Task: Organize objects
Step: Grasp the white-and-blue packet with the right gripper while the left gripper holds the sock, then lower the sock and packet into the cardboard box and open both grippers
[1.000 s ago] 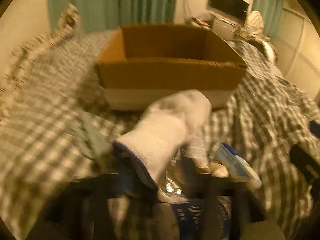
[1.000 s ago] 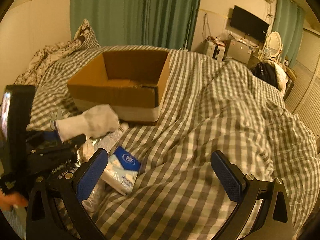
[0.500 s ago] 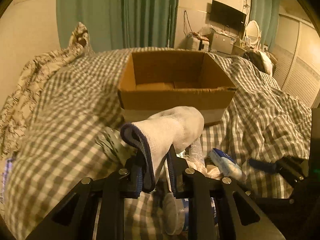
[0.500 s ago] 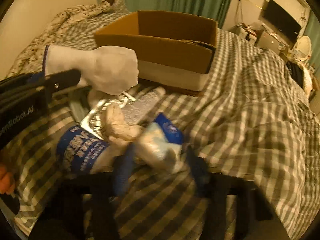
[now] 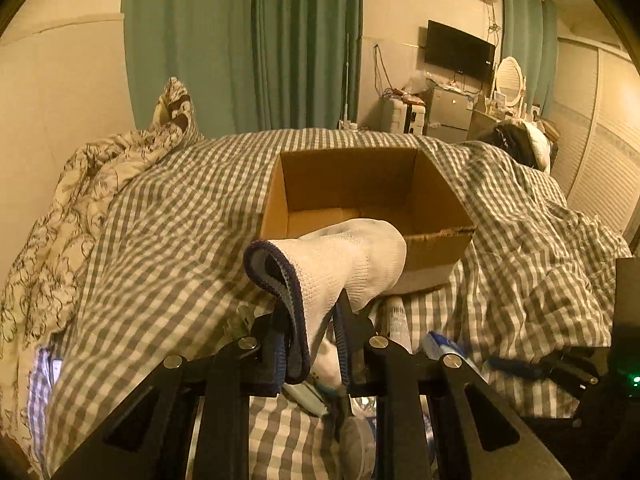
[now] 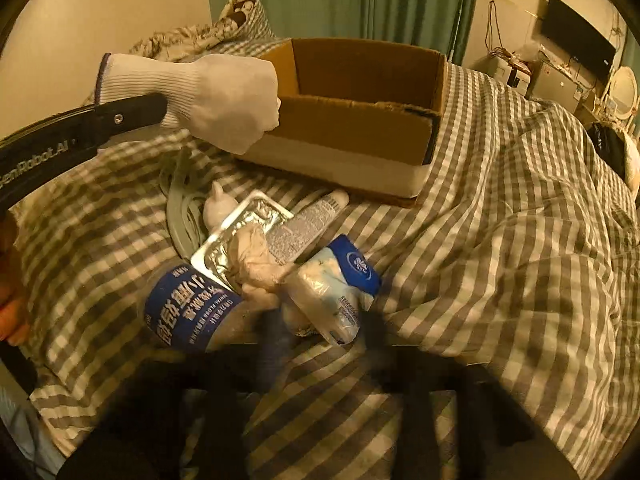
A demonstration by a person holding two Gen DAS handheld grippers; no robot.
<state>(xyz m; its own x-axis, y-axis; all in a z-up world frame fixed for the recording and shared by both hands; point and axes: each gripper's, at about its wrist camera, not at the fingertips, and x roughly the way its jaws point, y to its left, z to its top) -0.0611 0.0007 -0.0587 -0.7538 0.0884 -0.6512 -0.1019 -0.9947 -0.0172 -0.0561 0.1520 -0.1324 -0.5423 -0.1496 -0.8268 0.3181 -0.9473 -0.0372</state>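
My left gripper [image 5: 310, 336] is shut on a white sock [image 5: 340, 264] with a dark blue cuff and holds it up in front of the open cardboard box [image 5: 360, 196]. The sock [image 6: 216, 100] and box [image 6: 360, 120] also show in the right wrist view. My right gripper [image 6: 324, 332] is blurred and its fingers straddle a blue-and-white tissue pack [image 6: 336, 284] on the checked bedspread; I cannot tell if they touch it. Beside the pack lie a blue-labelled bottle [image 6: 192, 308], a foil tray [image 6: 240, 232], crumpled paper [image 6: 256, 260] and a tube [image 6: 308, 224].
The checked bedspread [image 6: 500, 240] covers the bed, rumpled at the right. A floral quilt [image 5: 80, 208] lies at the left. Green curtains [image 5: 248, 40], a wall TV [image 5: 460, 52] and a small fridge [image 5: 448, 114] stand behind. A grey strap [image 6: 180, 208] lies by the pile.
The left gripper has lifted the sock higher and nearer the box. The right gripper has dropped towards the pile and narrowed around the tissue pack.
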